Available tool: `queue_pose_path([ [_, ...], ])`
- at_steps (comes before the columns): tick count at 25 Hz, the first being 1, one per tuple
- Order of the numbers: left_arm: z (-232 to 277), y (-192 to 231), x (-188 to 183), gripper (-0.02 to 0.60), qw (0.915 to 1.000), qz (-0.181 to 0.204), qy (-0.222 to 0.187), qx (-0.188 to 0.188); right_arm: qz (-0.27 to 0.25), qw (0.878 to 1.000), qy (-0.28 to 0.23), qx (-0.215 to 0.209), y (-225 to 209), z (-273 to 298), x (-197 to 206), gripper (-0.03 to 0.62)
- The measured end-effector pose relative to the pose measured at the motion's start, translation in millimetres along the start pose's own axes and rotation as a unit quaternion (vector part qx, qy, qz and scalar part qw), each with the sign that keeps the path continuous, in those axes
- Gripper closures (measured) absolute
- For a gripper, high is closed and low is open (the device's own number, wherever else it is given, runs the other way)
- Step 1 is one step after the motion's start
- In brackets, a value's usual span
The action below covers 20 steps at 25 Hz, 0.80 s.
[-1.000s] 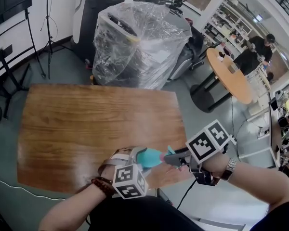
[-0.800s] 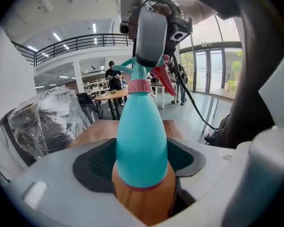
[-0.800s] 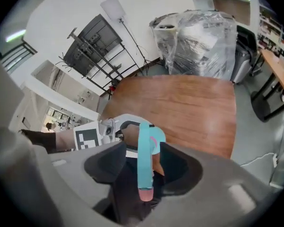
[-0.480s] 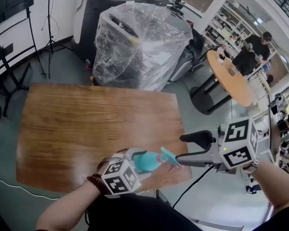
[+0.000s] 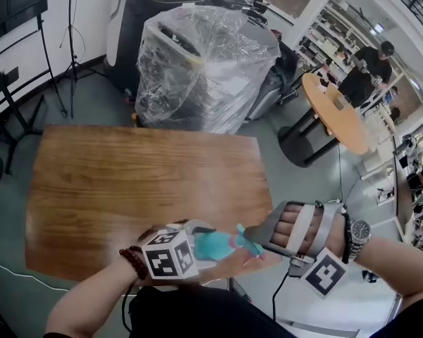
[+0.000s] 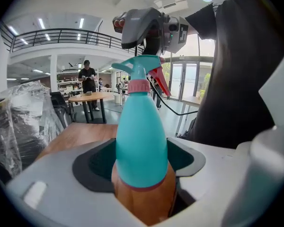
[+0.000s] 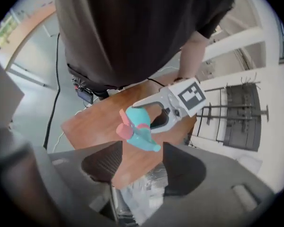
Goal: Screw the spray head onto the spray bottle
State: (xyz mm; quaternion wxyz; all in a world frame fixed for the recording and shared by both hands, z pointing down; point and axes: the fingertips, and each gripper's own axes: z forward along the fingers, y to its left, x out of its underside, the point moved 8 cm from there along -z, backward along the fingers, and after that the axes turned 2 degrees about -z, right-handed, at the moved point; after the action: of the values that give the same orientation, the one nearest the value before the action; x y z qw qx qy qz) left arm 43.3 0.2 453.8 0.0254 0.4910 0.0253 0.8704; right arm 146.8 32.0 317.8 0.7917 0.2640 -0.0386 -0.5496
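Observation:
A teal spray bottle (image 6: 141, 141) lies between the jaws of my left gripper (image 6: 142, 162), which is shut on its body. The spray head (image 6: 137, 67), teal with a pink collar and a red trigger, sits on the bottle's neck. In the head view the bottle (image 5: 213, 246) points right from the left gripper (image 5: 197, 248), over the near edge of the wooden table (image 5: 127, 182). My right gripper (image 5: 257, 239) is just right of the spray head (image 5: 242, 239). Its jaws have just been opening and hold nothing. In the right gripper view the open jaws (image 7: 139, 157) frame the spray head (image 7: 138, 129) from a short way off.
Behind the table stands a machine wrapped in clear plastic (image 5: 204, 62). A round wooden table (image 5: 335, 111) with a person (image 5: 366, 76) beside it is at the far right. Black stands (image 5: 7, 83) line the left side. A cable (image 5: 278, 294) hangs below the right gripper.
The right gripper let go of the spray head, swung out to the right, rolled over and came back close to the head. The left gripper, with the bottle, shifted slightly left.

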Motion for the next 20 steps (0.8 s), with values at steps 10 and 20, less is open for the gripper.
queue_pose_path([
  [10,4.9,-6.9,-17.0,0.221,0.9982,0.055,0.016,-0.021,0.099,0.991,-0.058,-0.063,5.4,17.5,-20.0,0.471],
  [20,14.5,2.1,-11.9,0.222,0.9898,0.061,0.024,-0.126,0.840,0.495,-0.083,-0.205,7.6,53.6,62.3,0.474],
])
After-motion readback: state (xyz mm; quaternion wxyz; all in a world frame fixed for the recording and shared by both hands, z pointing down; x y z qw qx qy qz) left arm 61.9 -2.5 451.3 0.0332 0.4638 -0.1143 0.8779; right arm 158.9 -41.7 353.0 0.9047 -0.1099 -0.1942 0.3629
